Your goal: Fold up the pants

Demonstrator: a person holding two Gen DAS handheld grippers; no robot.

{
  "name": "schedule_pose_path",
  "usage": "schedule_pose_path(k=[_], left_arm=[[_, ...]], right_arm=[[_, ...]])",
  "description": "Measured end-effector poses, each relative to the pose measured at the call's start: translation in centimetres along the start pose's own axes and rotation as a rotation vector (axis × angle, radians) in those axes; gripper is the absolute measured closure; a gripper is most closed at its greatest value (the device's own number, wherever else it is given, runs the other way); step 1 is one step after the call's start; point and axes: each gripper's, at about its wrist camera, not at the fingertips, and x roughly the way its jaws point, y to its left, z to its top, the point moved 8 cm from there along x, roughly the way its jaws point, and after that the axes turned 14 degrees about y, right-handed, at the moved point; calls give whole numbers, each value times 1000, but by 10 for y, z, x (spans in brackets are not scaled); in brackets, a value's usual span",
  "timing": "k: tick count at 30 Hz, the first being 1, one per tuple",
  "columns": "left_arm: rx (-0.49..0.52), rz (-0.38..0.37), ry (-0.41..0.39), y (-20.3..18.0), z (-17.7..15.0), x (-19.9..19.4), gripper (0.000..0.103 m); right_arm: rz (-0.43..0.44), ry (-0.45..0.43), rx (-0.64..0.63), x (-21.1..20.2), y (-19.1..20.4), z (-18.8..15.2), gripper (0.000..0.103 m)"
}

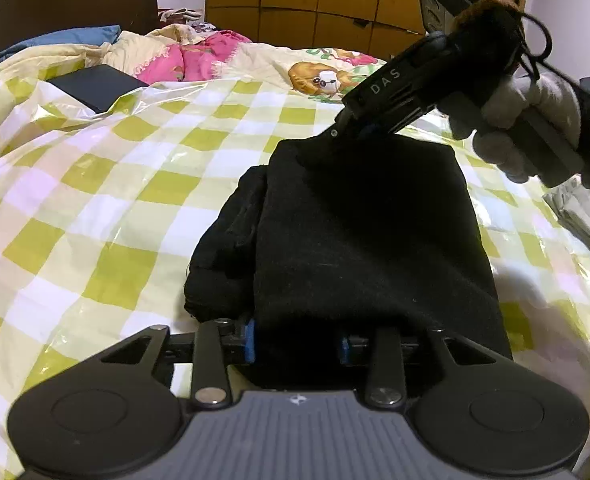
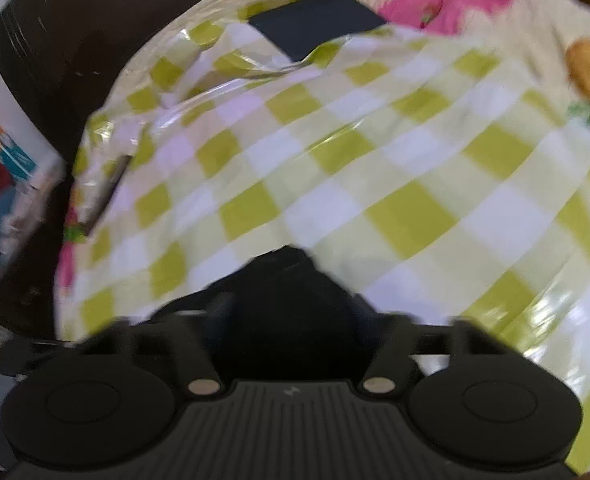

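Left wrist view shows black pants folded on the checkered sheet covering the bed, the left gripper clenched on their near edge. At the far corner the right gripper pinches the cloth; its own blurred view seems to agree.

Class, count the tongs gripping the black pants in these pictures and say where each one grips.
2. The left tongs clamp the black pants at their near edge; the right tongs clamp the far edge.

Matt cloth pants — sheet seemingly glossy.
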Motion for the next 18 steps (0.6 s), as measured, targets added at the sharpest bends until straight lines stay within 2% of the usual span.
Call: schedule_pose_path(k=[2, 5, 12, 18], left_arm=[[-5, -7, -9, 1, 0, -4, 68], [-36, -50, -25, 5, 2, -14, 72], [-46, -60, -67, 14, 14, -39, 74], [-60, -19, -1, 27, 1, -18, 67]], right_arm=[[-16, -15, 11, -7, 7, -2, 87], [-16, -60, 10, -29, 23, -3, 94], [-14, -147, -8, -62, 44, 9, 95], [24, -141, 32, -31, 36, 16, 96]])
